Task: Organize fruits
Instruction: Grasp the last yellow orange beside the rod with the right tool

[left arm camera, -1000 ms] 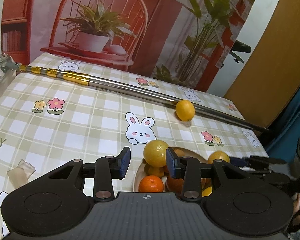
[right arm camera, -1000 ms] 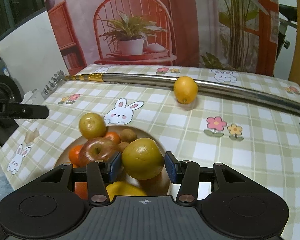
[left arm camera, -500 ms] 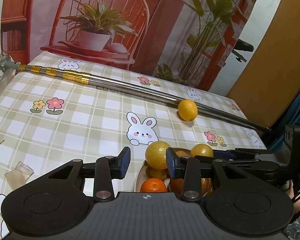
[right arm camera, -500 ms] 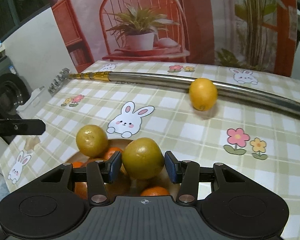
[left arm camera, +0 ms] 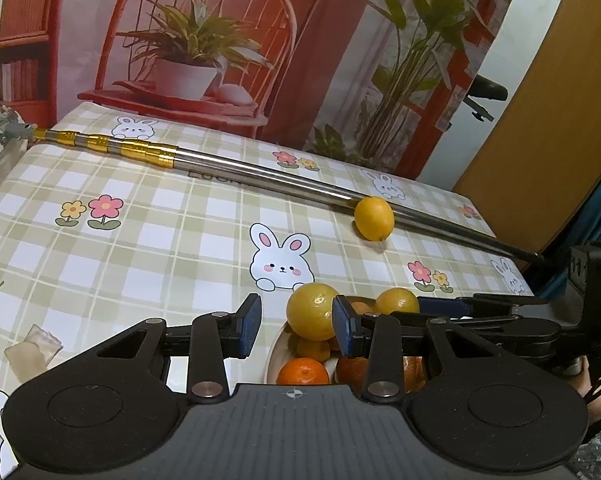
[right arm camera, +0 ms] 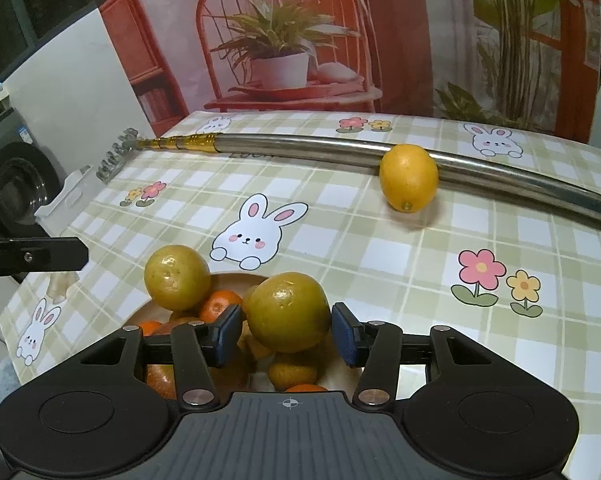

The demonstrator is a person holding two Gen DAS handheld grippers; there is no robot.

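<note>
checked tablecloth filling mid frame, steel pole across the top. bowl of fruit lower left. right gripper opening, yellow-green citrus between pads, gaps visible. left gripper spread, nothing gripped. lone lemon upper right, against pole.

A round yellow citrus fruit tops the fruit-filled beige bowl beyond the left gripper, whose blue-padded jaws stand apart on nothing.

A long telescopic steel pole bars the far side of the checked-cloth table; a yellow lemon rests against it, open cloth in front.
</note>
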